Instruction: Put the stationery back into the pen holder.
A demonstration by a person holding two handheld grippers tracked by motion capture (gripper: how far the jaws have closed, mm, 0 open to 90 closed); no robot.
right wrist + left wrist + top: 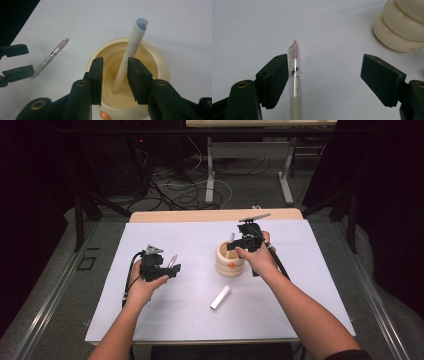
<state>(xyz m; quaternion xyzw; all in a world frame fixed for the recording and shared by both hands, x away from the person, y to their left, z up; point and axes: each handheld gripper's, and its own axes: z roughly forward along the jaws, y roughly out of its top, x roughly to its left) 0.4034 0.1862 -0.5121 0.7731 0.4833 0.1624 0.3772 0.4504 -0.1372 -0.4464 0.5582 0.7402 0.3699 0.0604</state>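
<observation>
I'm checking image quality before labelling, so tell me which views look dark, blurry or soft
High view: white table lit, surroundings nearly black, small things soft. Left gripper view: even light, pen fairly sharp, near jaws slightly soft. Right gripper view: cream cup and white marker clear, dark top-left corner.

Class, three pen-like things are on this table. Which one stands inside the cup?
The white marker, leaning in the cream cup between the right gripper's jaws. The clear pen and white tube lie flat on the table.

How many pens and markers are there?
3: a clear pink pen lying between the left gripper's open jaws, a white marker leaning inside the cream ribbed cup, a white marker lying on the table.
</observation>
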